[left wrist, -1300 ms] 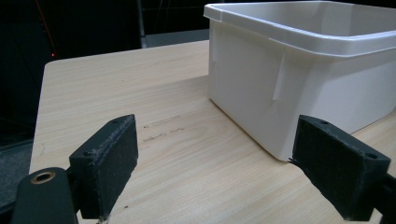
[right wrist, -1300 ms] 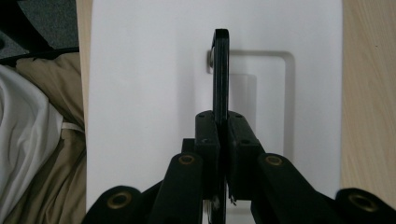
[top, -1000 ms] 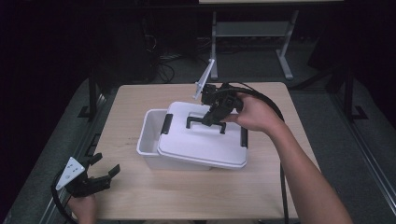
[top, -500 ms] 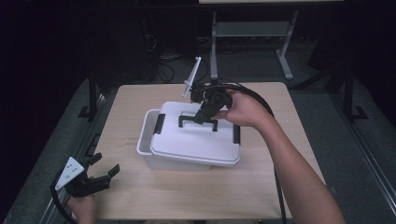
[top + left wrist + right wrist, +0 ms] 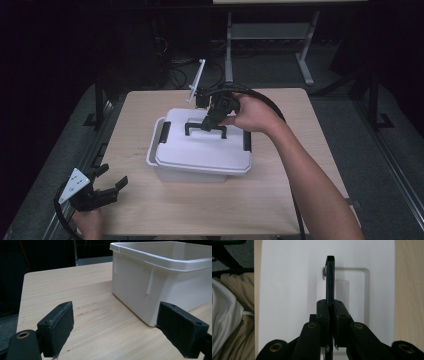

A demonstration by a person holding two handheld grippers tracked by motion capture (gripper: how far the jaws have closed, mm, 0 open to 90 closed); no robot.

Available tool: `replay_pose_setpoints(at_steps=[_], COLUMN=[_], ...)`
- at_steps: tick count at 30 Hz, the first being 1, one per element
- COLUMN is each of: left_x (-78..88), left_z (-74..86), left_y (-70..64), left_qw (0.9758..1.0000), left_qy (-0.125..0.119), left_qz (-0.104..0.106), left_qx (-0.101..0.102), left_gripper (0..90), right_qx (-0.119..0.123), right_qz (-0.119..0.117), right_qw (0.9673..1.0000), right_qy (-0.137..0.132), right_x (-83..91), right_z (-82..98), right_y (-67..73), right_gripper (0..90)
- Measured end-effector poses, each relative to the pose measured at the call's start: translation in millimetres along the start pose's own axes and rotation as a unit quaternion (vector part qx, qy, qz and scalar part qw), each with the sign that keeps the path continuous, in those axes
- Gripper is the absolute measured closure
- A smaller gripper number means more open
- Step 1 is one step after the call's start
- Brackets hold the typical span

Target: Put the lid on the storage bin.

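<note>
On the middle of the wooden bench (image 5: 150, 215) stands a white plastic bin (image 5: 165, 172), and a white lid (image 5: 200, 147) lies over most of its top, shifted a little so that a strip of the bin's rim shows along the left edge in the high view. What the bin holds cannot be told, since the lid covers the opening and the left gripper view gives just its outer wall (image 5: 140, 290) and rim. Black clips sit at the lid's two short ends, and a black handle (image 5: 205, 127) rises from the lid's centre. Gripping that handle is the right tool (image 5: 210, 122), held by the person's right hand (image 5: 252, 115): in the right gripper view its two pads are clamped tight on the thin black bar (image 5: 330, 277), with the white lid spread beneath and bare wood beyond on either side. Near the front left corner of the bench, well apart from the bin, the left tool (image 5: 107, 185) rests low in the person's left hand (image 5: 87, 222) with its jaws spread wide and nothing between them but bench top.
</note>
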State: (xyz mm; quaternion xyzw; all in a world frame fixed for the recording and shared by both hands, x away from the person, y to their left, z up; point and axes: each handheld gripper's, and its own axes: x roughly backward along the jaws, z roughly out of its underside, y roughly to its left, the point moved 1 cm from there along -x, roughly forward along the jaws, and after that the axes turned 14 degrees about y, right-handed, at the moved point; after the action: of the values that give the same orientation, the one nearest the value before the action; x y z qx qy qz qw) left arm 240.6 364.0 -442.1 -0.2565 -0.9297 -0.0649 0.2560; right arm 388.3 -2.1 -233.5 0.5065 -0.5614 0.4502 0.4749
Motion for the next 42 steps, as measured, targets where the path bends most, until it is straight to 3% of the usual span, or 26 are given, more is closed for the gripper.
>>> replay_pose_setpoints(at_steps=[20, 42], left_x=[1.0, 3.8], left_z=[0.7, 2.1], left_y=[0.4, 2.6], left_qw=[1.0, 1.0], left_qy=[-0.001, -0.005], left_qz=[0.0, -0.002], left_qx=[0.001, 0.006], left_gripper=[13.4, 13.4], right_qx=[0.017, 0.019], right_qz=[-0.016, -0.028], right_qw=[0.9997, 0.9992], right_qy=[0.012, 0.023], right_x=[-17.3, -41.2], right_z=[-33.5, -49.2], right_y=[-19.3, -36.7], right_gripper=[84.4, 84.3])
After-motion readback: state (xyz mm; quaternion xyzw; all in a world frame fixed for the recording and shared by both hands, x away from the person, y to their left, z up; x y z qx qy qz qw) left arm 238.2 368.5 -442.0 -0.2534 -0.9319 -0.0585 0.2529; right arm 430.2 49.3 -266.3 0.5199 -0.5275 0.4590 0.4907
